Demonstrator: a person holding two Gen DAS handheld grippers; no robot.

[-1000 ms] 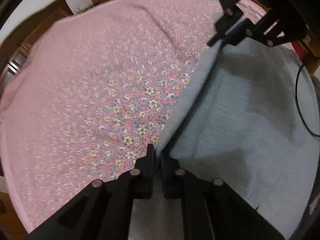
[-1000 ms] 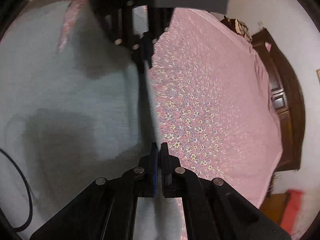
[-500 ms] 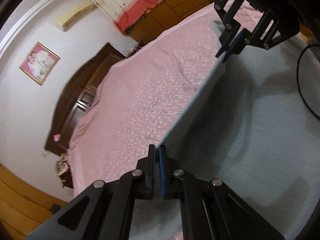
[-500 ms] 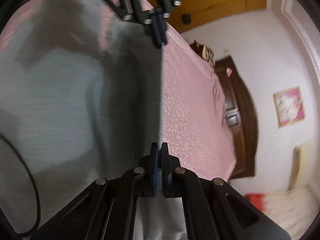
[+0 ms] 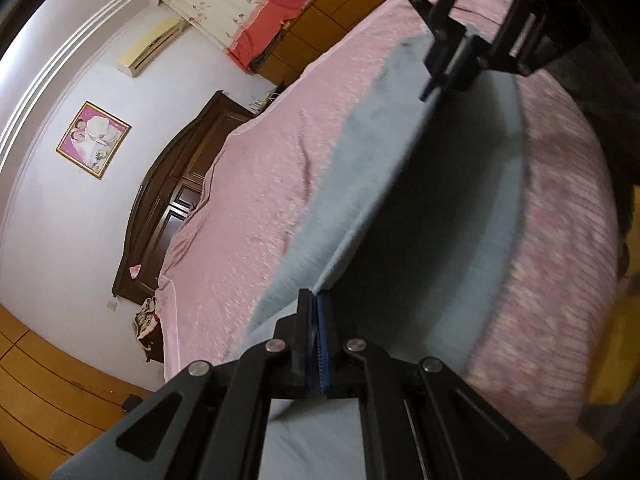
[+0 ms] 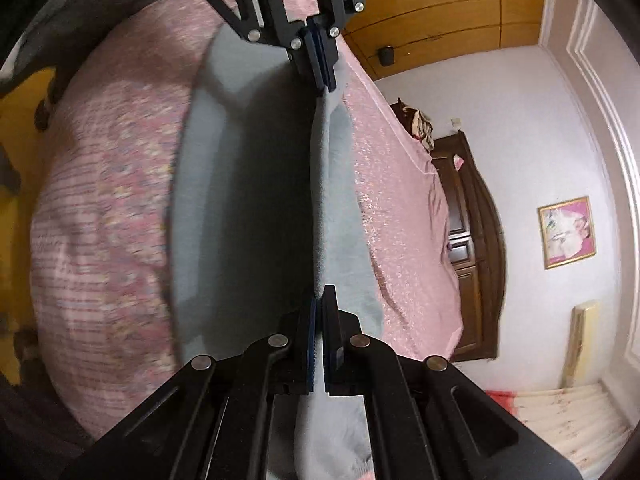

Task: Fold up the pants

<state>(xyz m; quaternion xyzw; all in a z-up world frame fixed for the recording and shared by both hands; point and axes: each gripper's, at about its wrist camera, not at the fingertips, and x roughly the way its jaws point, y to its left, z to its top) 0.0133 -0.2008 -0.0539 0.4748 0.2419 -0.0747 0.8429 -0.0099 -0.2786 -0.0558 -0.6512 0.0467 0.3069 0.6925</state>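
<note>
Both grippers – left gripper [image 5: 316, 312] & right gripper [image 6: 320, 312], each clamped on one end of the same edge of the grey pants [image 5: 360, 168] – are now raised high above the pink bed [image 5: 248, 200] vs. 1 s ago, cloth hanging taut between them, so the fold-over is prob. halfway.

Home bedroom: bed [image 5: 256, 184], wardrobe [image 5: 168, 200] (wall pic [image 5: 93, 139]).
</note>
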